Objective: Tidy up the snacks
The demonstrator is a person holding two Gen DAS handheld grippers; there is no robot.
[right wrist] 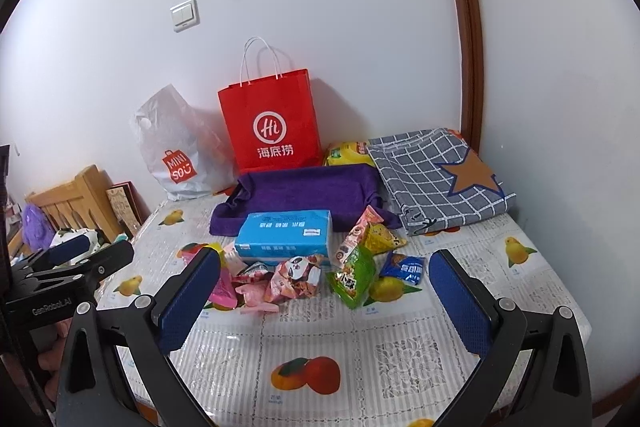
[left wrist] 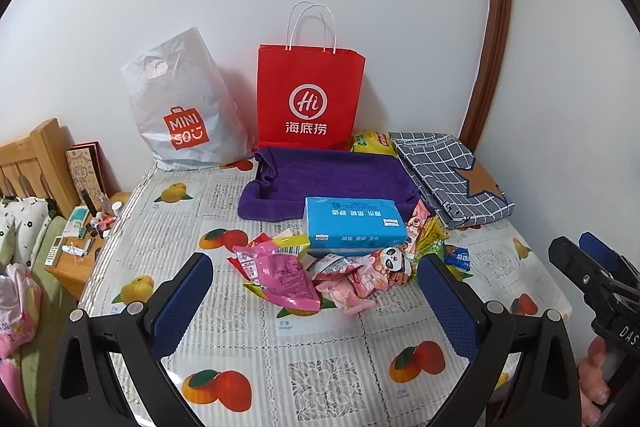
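Red paper bag [left wrist: 310, 95]: white "Hi" logo w/ "海底捞" below. White plastic bag [left wrist: 180, 107]: orange "MINISO" logo. Left gripper [right wrist: 60, 291] body: "GenRobot.AI". Green snack pack [right wrist: 354, 277]: "小" readable, rest unclear. Blue tissue pack [left wrist: 354, 225]: print too small to read.

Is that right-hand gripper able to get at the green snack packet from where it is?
Probably yes. The right gripper is open and empty, and the green snack packet lies at the near edge of the pile with only bare fruit-print tablecloth before it.
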